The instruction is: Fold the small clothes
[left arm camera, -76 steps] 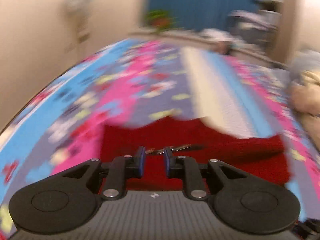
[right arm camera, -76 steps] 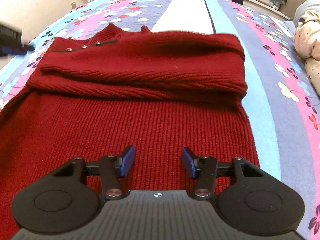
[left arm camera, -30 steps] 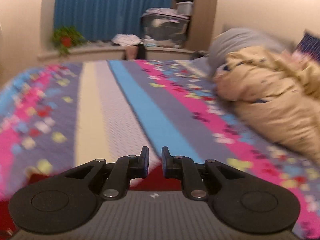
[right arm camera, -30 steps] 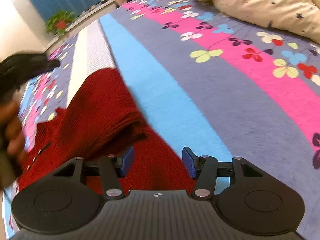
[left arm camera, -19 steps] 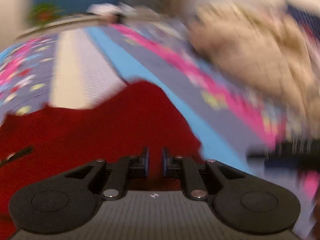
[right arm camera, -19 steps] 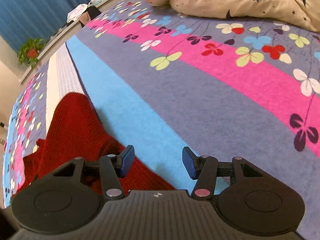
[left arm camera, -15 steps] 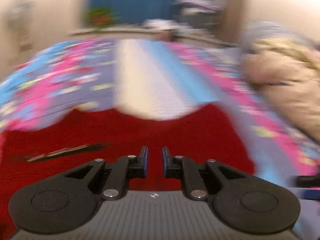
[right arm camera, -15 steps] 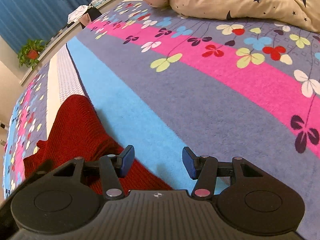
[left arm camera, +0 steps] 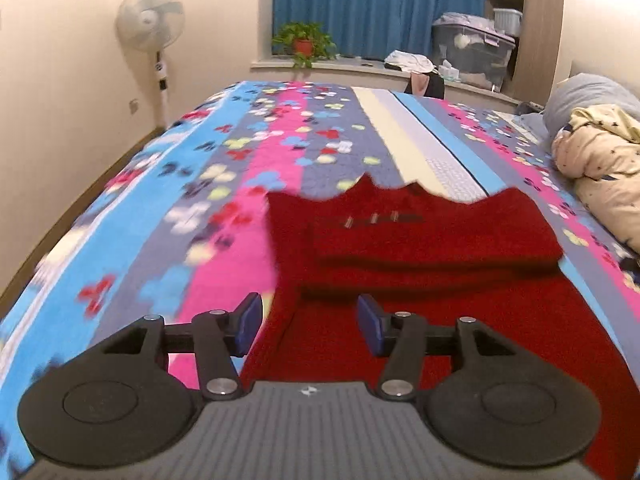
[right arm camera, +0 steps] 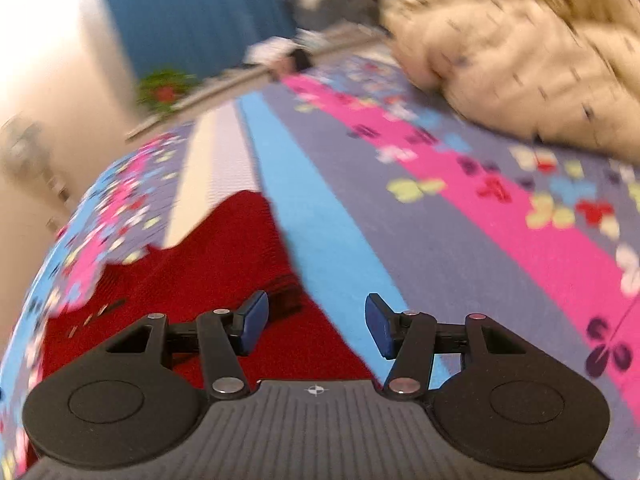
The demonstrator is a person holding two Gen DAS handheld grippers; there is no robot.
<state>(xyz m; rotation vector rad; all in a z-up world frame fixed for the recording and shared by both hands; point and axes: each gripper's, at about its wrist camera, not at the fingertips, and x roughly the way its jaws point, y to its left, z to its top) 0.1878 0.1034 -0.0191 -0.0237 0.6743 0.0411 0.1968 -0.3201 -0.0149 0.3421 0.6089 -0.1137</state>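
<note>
A dark red knit sweater [left arm camera: 420,240] lies flat on the striped floral bedspread [left arm camera: 224,184], its sleeves folded across the chest below the buttoned collar. My left gripper [left arm camera: 308,322] is open and empty, low over the sweater's left side edge. In the right wrist view the sweater [right arm camera: 208,268] fills the lower left. My right gripper [right arm camera: 316,322] is open and empty over the sweater's right edge, where red knit meets the blue stripe. This view is blurred.
A cream star-print duvet [left arm camera: 600,168] and a grey pillow [left arm camera: 588,96] lie at the right of the bed. A standing fan [left arm camera: 150,28] is by the left wall. A windowsill with a potted plant [left arm camera: 304,42] and storage boxes [left arm camera: 472,46] is at the back.
My left gripper has opened from nearly shut and swung back over the sweater's left edge. My right gripper stays open and has turned left, bringing more of the sweater into view.
</note>
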